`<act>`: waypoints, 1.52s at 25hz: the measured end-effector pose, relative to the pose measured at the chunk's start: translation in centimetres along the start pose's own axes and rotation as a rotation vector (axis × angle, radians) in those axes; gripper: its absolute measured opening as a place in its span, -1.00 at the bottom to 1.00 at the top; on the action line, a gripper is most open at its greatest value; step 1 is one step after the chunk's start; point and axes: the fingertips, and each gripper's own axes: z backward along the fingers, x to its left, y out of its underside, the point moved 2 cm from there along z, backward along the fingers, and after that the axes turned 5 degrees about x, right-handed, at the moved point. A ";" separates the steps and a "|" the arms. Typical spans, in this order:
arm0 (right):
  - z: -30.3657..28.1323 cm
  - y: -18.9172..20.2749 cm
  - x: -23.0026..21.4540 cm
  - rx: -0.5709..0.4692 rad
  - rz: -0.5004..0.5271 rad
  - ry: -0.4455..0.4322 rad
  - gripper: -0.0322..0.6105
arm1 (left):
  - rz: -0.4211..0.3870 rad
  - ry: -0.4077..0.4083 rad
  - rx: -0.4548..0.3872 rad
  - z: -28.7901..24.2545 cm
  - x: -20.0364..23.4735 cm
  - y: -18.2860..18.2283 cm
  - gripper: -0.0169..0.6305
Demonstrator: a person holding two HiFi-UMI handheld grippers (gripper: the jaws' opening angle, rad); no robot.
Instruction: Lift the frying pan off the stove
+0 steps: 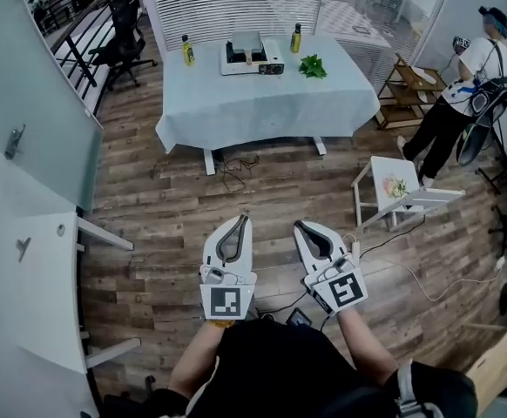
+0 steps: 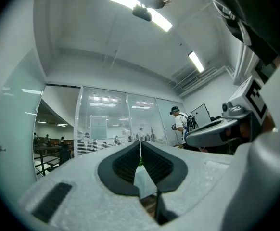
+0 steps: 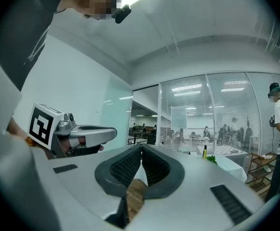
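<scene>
Far across the room, the pan [image 1: 246,43] sat on the stove [image 1: 267,67], mid-surface [image 1: 236,103], one bottle [image 1: 187,50] to its left, a second bottle [image 1: 296,38] and greens [image 1: 313,66] to its right. Well short of it, over the wood floor [image 1: 280,181], left gripper [image 1: 241,220] and right gripper [image 1: 298,225] hung side by side, fingers [image 2: 125,163] pressed together on both, nothing between them. A person [image 1: 463,85] stood off right.
</scene>
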 end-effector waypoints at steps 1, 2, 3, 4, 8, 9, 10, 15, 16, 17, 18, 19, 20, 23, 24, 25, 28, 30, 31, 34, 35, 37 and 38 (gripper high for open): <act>-1.1 0.0 -0.5 0.009 0.009 -0.001 -0.88 | 0.010 0.001 0.000 -1.0 0.7 0.3 -0.87; -2.4 -0.1 -1.0 0.017 0.020 -0.001 -0.88 | 0.024 0.000 0.000 -2.1 1.5 0.5 -0.87; -3.7 -0.3 -1.5 0.022 0.027 0.000 -0.88 | 0.037 0.000 -0.003 -3.1 2.4 0.7 -0.87; -5.0 -0.5 -2.1 0.025 0.029 0.001 -0.88 | 0.046 0.003 0.000 -4.1 3.4 1.0 -0.87; -9.7 -0.8 -4.2 0.034 0.010 0.013 -0.88 | 0.025 0.028 0.017 -7.9 7.4 1.7 -0.87; -10.9 -1.1 -4.6 0.026 0.006 0.015 -0.88 | 0.021 0.030 0.019 -8.8 8.5 1.8 -0.87; -12.1 -1.4 -5.0 0.018 0.001 0.016 -0.88 | 0.018 0.031 0.014 -9.7 9.6 1.9 -0.87; -17.0 -1.9 -6.6 0.018 -0.024 0.031 -0.88 | 0.007 0.074 0.045 -13.4 13.5 3.1 -0.87; -17.8 -2.2 -7.0 0.003 -0.025 0.037 -0.88 | 0.015 0.085 0.052 -14.1 13.9 3.6 -0.87; -18.5 -2.4 -7.3 -0.011 -0.024 0.042 -0.88 | 0.016 0.093 0.044 -14.9 14.4 4.0 -0.87; -19.2 -2.4 -7.6 -0.017 -0.022 0.044 -0.88 | 0.004 0.100 0.025 -15.7 14.7 4.1 -0.87; -19.7 -2.3 -7.9 -0.016 -0.021 0.044 -0.88 | -0.012 0.104 0.005 -16.3 15.0 4.1 -0.87; -20.1 -2.2 -8.2 -0.011 -0.020 0.040 -0.88 | -0.019 0.107 -0.005 -16.9 15.2 4.2 -0.87; -21.7 -1.6 -9.5 0.015 -0.004 0.019 -0.88 | 0.041 0.109 0.053 -18.9 15.5 5.8 -0.87; -22.3 -1.5 -10.0 0.022 0.006 0.010 -0.88 | 0.060 0.106 0.063 -19.7 15.6 6.3 -0.87; -23.0 -1.3 -10.6 0.026 0.014 0.001 -0.88 | 0.069 0.102 0.061 -20.6 15.7 6.7 -0.87; -24.7 -0.5 -13.0 0.027 -0.002 -0.017 -0.88 | 0.063 0.092 0.080 -23.0 16.0 7.8 -0.87; -26.2 0.1 -15.2 0.019 -0.026 -0.027 -0.88 | 0.056 0.082 0.109 -25.0 16.1 8.3 -0.87; -27.0 0.2 -16.5 0.014 -0.033 -0.034 -0.88 | 0.053 0.074 0.111 -26.3 16.1 8.3 -0.87; -29.2 0.6 -20.4 -0.001 -0.042 -0.063 -0.88 | 0.034 0.042 0.117 -30.2 16.2 8.2 -0.87; -29.8 0.6 -21.7 -0.007 -0.042 -0.076 -0.88 | 0.041 0.027 0.130 -31.5 16.2 8.3 -0.87; -31.1 0.3 -24.3 -0.021 -0.037 -0.103 -0.88 | 0.076 -0.007 0.139 -34.2 16.2 8.2 -0.87; -31.7 0.2 -25.5 -0.026 -0.035 -0.116 -0.88 | 0.076 -0.018 0.136 -35.6 16.1 8.2 -0.87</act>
